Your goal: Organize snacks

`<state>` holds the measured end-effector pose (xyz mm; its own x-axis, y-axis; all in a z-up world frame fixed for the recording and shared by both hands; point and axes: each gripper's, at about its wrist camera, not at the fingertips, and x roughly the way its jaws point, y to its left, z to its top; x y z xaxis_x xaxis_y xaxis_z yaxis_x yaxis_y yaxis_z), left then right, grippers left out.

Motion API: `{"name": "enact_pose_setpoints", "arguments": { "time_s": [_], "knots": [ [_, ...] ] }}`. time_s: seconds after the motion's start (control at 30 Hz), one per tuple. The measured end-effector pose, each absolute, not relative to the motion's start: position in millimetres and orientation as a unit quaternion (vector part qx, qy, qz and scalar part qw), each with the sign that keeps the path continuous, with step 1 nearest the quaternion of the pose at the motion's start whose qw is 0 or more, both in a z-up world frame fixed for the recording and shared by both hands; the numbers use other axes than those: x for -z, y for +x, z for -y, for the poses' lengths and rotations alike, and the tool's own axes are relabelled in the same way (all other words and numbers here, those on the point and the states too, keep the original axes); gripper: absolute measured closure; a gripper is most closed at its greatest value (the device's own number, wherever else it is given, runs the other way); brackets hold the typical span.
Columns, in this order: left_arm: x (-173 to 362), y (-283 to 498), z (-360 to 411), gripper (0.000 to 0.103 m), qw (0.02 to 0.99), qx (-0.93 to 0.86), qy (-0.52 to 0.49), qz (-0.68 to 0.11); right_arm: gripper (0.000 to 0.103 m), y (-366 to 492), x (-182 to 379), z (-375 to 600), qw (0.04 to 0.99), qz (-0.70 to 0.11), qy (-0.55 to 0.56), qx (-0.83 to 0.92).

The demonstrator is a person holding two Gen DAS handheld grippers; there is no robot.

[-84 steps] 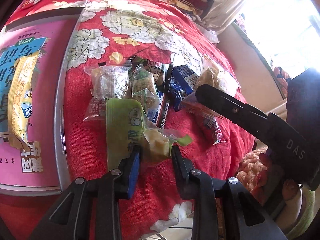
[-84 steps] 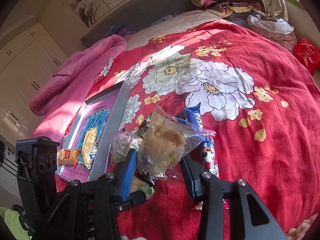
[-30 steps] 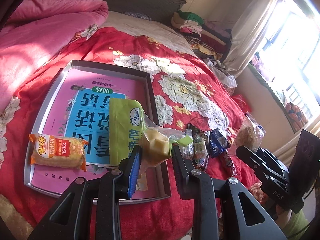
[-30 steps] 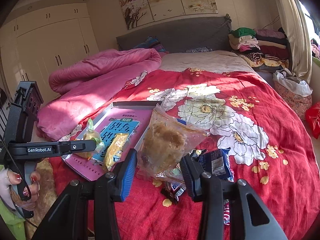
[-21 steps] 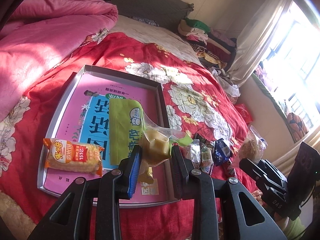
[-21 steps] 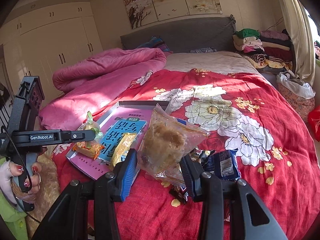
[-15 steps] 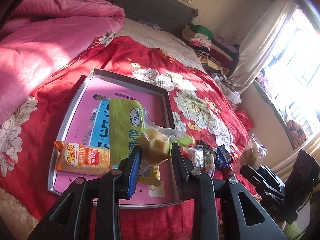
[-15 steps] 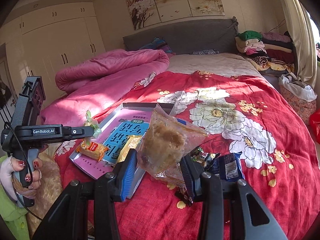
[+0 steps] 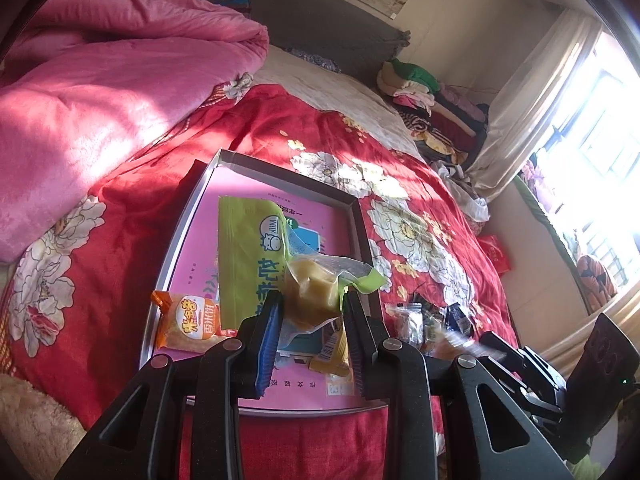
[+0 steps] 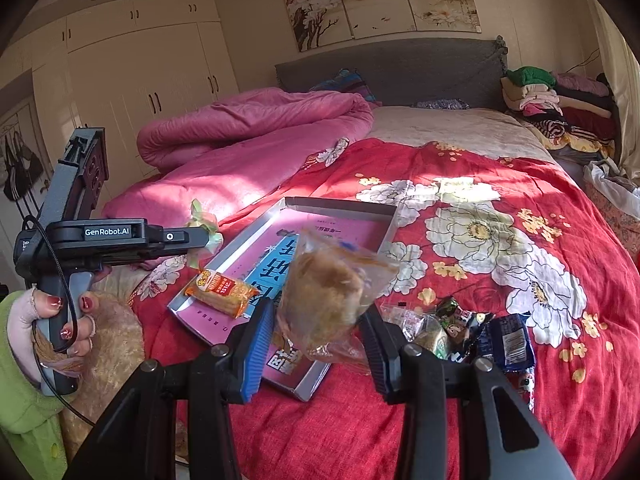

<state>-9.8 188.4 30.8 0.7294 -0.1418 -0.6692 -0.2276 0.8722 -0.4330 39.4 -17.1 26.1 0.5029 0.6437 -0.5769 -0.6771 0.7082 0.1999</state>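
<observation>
Holding snacks ready for sorting, the left gripper (image 9: 312, 312) clamps a green packet (image 9: 256, 256) above the tray (image 9: 182, 236), while the right gripper (image 10: 320, 344) pinches a clear bag (image 10: 328, 296) nearby, leaving the loose pile (image 10: 472, 332) on the red bedspread (image 10: 500, 248).

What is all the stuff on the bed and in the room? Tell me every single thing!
green snack packet: one, green with a yellow piece inside, held in the left gripper over the tray
clear snack bag: one, clear with a brown cake inside, held in the right gripper
orange snack packet: one, orange, lying in the tray
yellow snack packet: one, yellow, in the tray
tray: one, silver with a pink lining, on the bedspread
snack pile: several, mixed colours, on the bedspread right of the tray
bedspread: one, red with white flowers
quilt: one, pink, bunched up
folded clothes: one stack, mixed, by the headboard
left gripper: black
right gripper: black
</observation>
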Motion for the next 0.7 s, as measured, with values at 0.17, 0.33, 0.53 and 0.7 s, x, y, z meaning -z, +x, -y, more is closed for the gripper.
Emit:
{"name": "enact_pose_setpoints", "arguments": {
  "time_s": [0.17, 0.33, 0.53, 0.7],
  "knots": [
    [-22.8, -8.2, -189.0, 0.071, 0.891, -0.026, -0.252, -0.377, 0.063, 40.4, -19.5, -0.7, 0.862, -0.326, -0.046, -0.386],
    [-7.5, -5.1, -183.2, 0.071, 0.884, -0.02, -0.245, -0.398, 0.065, 47.4, 7.7, -15.7, 0.845, -0.357, -0.08, -0.39],
    [6.5, 0.9, -169.1, 0.071, 0.875, -0.005, -0.236, -0.422, 0.065, 62.0, 8.5, 38.9, 0.853, -0.383, -0.039, -0.353],
    [14.8, 6.6, -158.5, 0.071, 0.869, 0.004, -0.224, -0.44, 0.064, 69.3, 13.4, 88.6, 0.847, -0.433, 0.014, -0.309]
  ]
}}
